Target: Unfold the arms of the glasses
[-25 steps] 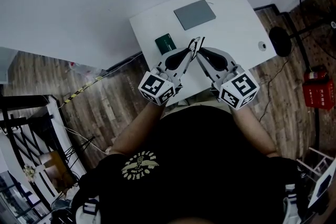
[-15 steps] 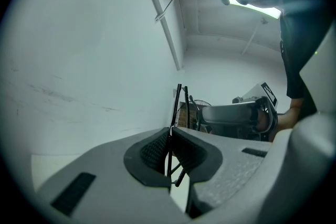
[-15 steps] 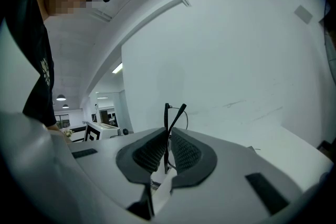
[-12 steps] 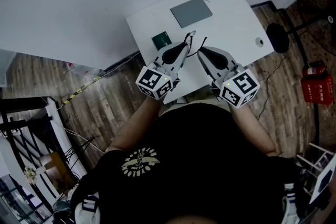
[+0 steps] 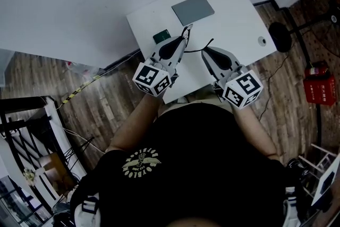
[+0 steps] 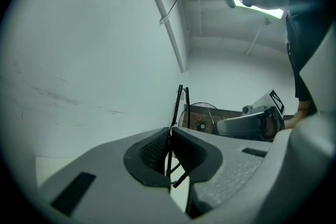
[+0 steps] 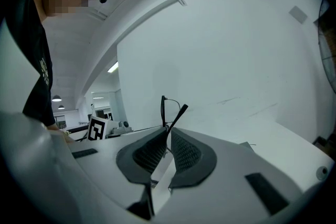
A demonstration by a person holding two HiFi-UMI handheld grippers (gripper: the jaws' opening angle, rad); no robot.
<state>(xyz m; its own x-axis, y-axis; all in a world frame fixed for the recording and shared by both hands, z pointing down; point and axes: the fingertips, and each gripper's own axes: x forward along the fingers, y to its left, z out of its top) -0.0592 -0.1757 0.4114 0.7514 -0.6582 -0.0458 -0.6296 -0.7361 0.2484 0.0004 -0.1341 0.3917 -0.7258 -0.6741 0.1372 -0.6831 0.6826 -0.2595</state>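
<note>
**A:** The fingers [image 6: 153, 148] of the left gripper [image 6: 169, 136]: how do we read them?

**B:** We read them as pressed together on the thin black frame of the glasses [image 6: 179, 105]. The frame stands upright out of the pads.

**A:** And the right gripper [image 7: 168, 136]?

**B:** Its jaws have just been closing. We see them clamped on one arm [image 7: 177, 117] of the glasses, and its tip slants up and to the right past the pads.

**A:** Where do we place the glasses?

**B:** In the head view they are held above the white table [image 5: 234, 13] and span the gap between the two gripper tips. They sit just on our side of the grey pad [image 5: 193, 9], near the small green item [image 5: 161, 36]. We note that the gripped arm stands at an angle to the frame, and that both grippers point roughly level, converging on the glasses.
</note>
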